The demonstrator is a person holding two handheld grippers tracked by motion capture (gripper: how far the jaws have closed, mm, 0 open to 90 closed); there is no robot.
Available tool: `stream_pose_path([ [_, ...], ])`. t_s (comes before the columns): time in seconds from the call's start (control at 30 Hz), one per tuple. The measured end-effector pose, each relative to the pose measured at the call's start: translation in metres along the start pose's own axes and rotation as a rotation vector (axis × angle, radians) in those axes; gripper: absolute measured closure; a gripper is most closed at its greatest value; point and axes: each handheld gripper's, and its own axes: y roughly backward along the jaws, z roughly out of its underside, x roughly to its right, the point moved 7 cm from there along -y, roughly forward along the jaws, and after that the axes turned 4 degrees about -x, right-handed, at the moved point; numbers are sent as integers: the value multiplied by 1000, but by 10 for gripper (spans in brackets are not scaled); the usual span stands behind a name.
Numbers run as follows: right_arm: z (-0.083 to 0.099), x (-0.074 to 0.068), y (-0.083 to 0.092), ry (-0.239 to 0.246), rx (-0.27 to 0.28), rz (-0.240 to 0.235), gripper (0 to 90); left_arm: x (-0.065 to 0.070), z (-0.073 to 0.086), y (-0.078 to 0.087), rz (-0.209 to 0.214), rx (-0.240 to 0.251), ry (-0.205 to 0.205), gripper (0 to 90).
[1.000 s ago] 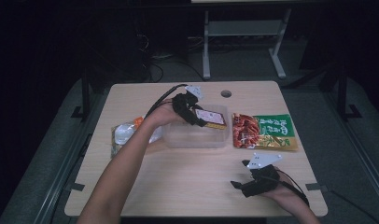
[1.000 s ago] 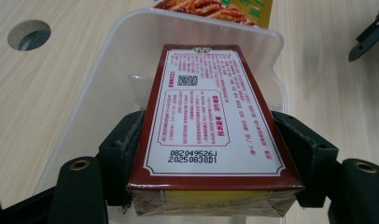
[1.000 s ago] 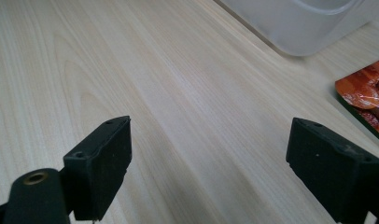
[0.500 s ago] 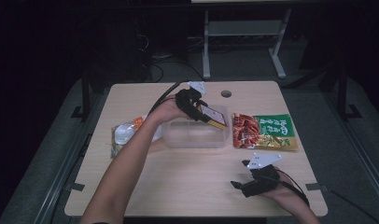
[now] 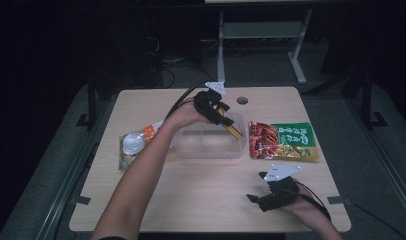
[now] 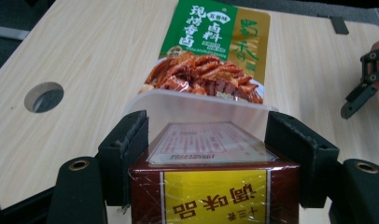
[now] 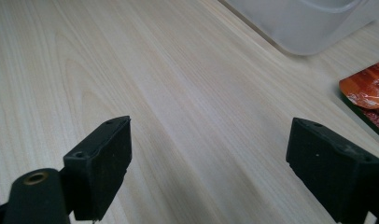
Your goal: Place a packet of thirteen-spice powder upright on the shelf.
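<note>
Each hand-held gripper is matte black: the left hand-held gripper (image 5: 230, 123) and the right hand-held gripper (image 5: 255, 199) both carry a grey three-cornered plate on top and trail a black cable. Their blocky jaws have rough dark pads, with brass-ringed screw holes at the base. The forearms are bare, without sleeves.

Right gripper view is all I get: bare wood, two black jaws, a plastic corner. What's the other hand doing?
Observer: The left gripper has its jaws clamped on a dark red and yellow box, at the rim of the clear plastic container.
Operator: And what's at my right edge?
Observer: A green and gold food pouch, lying flat to the right of the container.
Operator: Anything else?
Observer: Another packet lies to the left of the container.
</note>
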Motion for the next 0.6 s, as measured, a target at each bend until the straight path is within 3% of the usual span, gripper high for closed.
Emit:
stream_pose_path([
  [0.23, 1, -1, -1, 7, -7, -2, 140, 0, -2, -10, 10, -15, 4, 304],
  [0.6, 2, -2, -2, 12, -17, -5, 140, -3, -11, -13, -1, 25, 19, 256],
])
